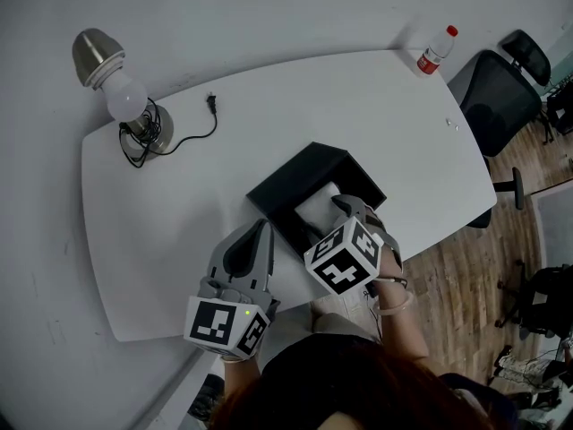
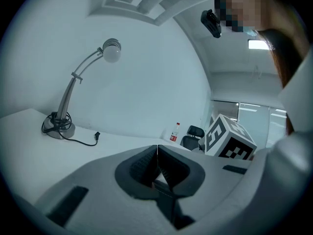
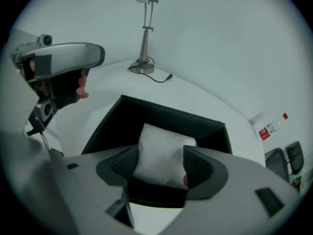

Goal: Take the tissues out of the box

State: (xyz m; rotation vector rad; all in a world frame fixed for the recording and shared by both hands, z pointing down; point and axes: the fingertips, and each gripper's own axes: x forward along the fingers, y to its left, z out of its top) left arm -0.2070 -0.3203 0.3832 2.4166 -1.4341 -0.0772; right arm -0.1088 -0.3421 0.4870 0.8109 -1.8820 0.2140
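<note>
Right gripper (image 3: 160, 153) over tissues (image 3: 164, 136)
I straddle them in the box (image 3: 146, 114), jaws wide for pickup, contact uncertain; left gripper (image 2: 157, 153) closed, empty, at the tabletop (image 1: 179, 240)'s near edge.

White table (image 1: 376, 106) against a pale wall (image 2: 146, 82), desk lamp (image 1: 116, 88) at ten o'clock, black office chair (image 1: 497, 97) at two o'clock, wood floor (image 1: 474, 276) at four o'clock

Grey left gripper (image 1: 263, 227), grey right gripper (image 1: 346, 206), black-and-white marker cubes (image 1: 343, 260), possibly black top (image 1: 309, 361)
</note>
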